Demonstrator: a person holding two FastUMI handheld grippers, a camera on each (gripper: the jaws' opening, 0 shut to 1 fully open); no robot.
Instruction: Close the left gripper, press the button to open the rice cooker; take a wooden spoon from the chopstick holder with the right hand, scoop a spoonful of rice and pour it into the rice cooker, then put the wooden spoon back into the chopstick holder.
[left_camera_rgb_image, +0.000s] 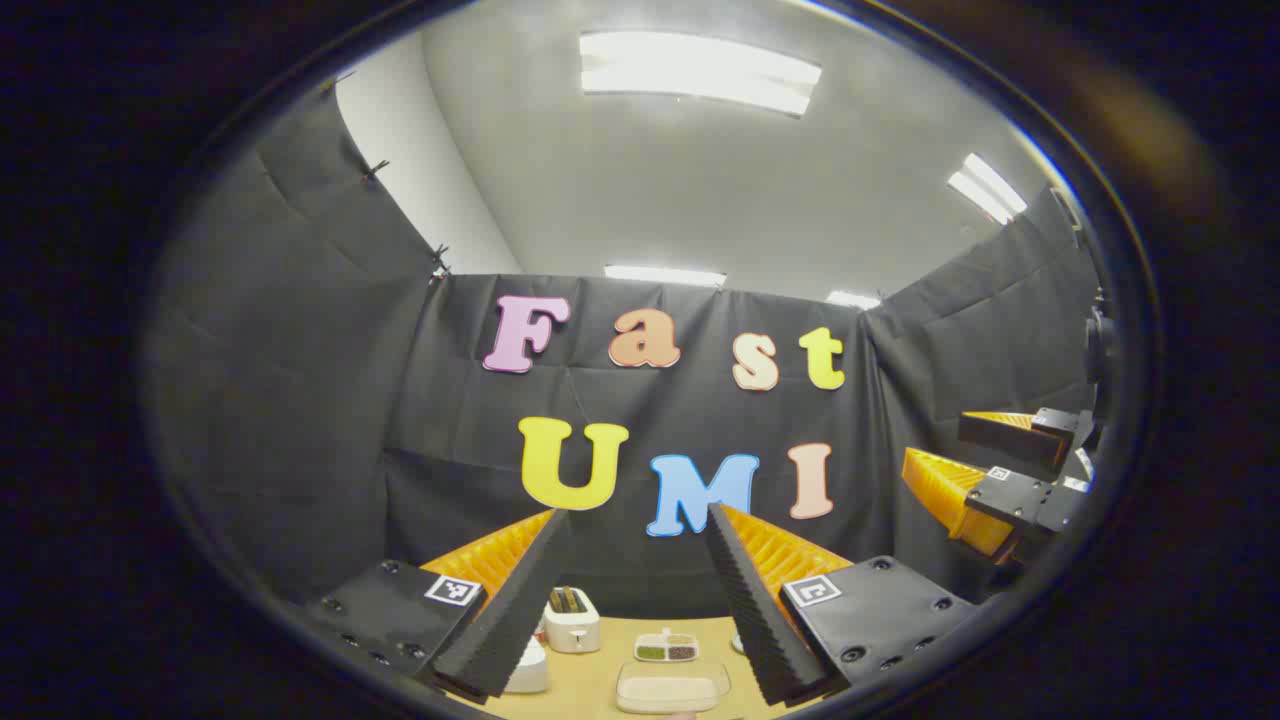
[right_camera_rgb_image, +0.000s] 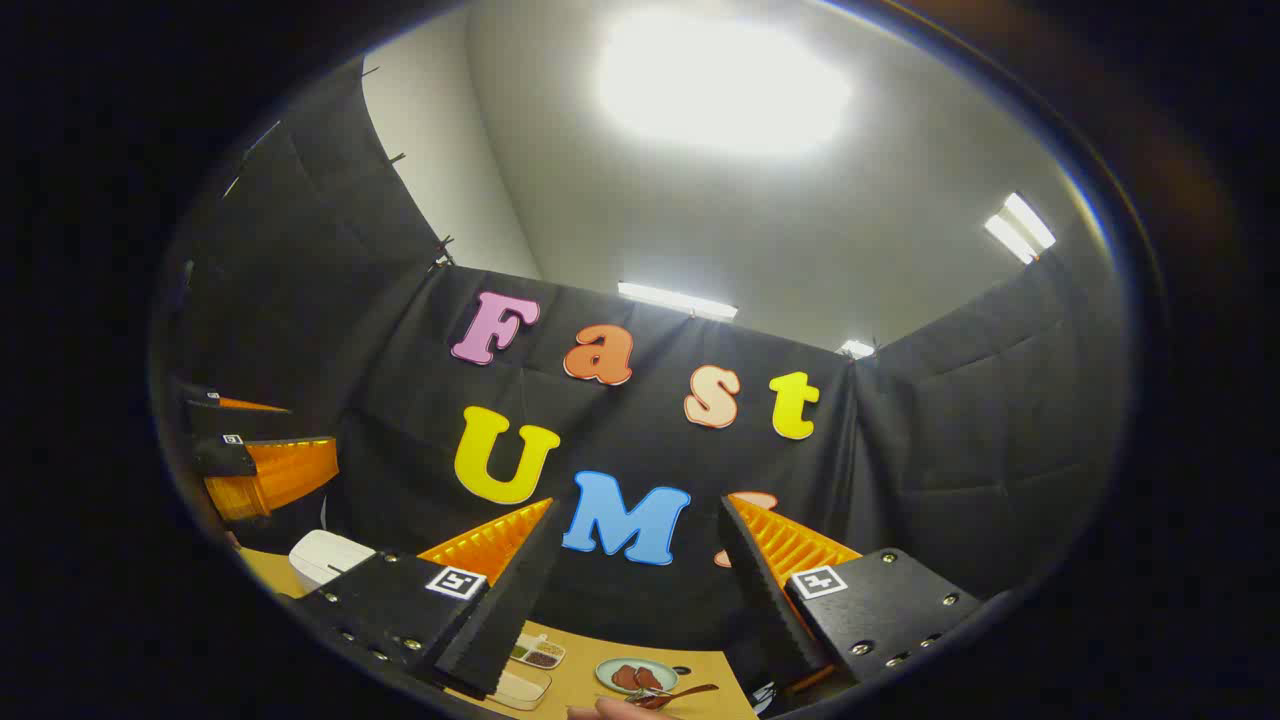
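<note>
In the left gripper view my left gripper (left_camera_rgb_image: 636, 512) is open and empty, held high and aimed at the back wall. Below its fingers a clear box of rice (left_camera_rgb_image: 672, 688) lies on the wooden table (left_camera_rgb_image: 600, 672). Part of a white rounded appliance (left_camera_rgb_image: 527, 668), maybe the rice cooker, shows at the lower left. My right gripper (left_camera_rgb_image: 985, 462) hangs open at the right edge. In the right gripper view that right gripper (right_camera_rgb_image: 638, 503) is open and empty. A brown wooden spoon (right_camera_rgb_image: 690, 691) lies by a plate (right_camera_rgb_image: 612, 668). The left gripper (right_camera_rgb_image: 262, 448) hangs open at far left.
A white toaster (left_camera_rgb_image: 572, 620) and a small divided tray of grains (left_camera_rgb_image: 666, 648) stand behind the rice box. The right gripper view also has a white appliance (right_camera_rgb_image: 328, 556), the divided tray (right_camera_rgb_image: 540, 652), the clear box (right_camera_rgb_image: 520, 686) and a fingertip (right_camera_rgb_image: 618, 708) at the bottom edge.
</note>
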